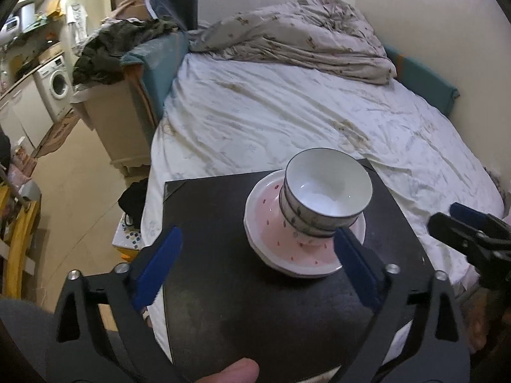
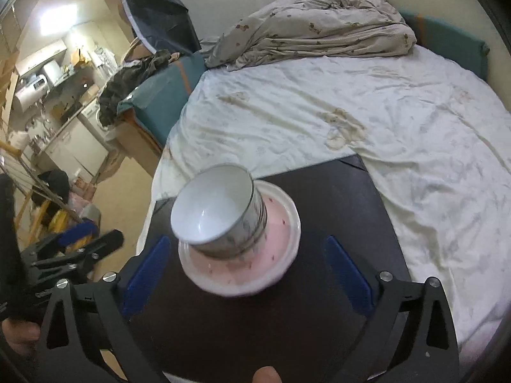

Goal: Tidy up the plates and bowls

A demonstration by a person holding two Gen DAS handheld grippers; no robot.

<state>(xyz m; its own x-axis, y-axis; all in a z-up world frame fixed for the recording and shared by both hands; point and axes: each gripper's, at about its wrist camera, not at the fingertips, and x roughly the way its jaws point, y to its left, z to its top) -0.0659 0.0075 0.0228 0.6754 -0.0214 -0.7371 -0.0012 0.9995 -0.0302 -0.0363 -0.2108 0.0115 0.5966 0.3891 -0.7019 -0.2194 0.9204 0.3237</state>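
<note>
A stack of white bowls [image 1: 325,196] with dark rims and grey leaf marks stands in a stack of pink plates [image 1: 274,239] with white rims and red specks. The stack rests on a black board [image 1: 223,287] lying on the bed. It also shows in the right wrist view: bowls [image 2: 220,210], plates [image 2: 281,249], board [image 2: 335,210]. My left gripper [image 1: 257,266] is open and empty, just short of the plates, with its right finger beside the plate rim. My right gripper [image 2: 249,276] is open and empty, hovering over the near rim of the plates.
The bed [image 1: 287,111] has a rumpled white sheet and a bunched duvet [image 1: 293,32] at the far end. The right gripper shows at the right edge of the left wrist view [image 1: 463,226]. Floor, a cabinet [image 1: 121,121] and a washing machine [image 1: 57,83] lie left.
</note>
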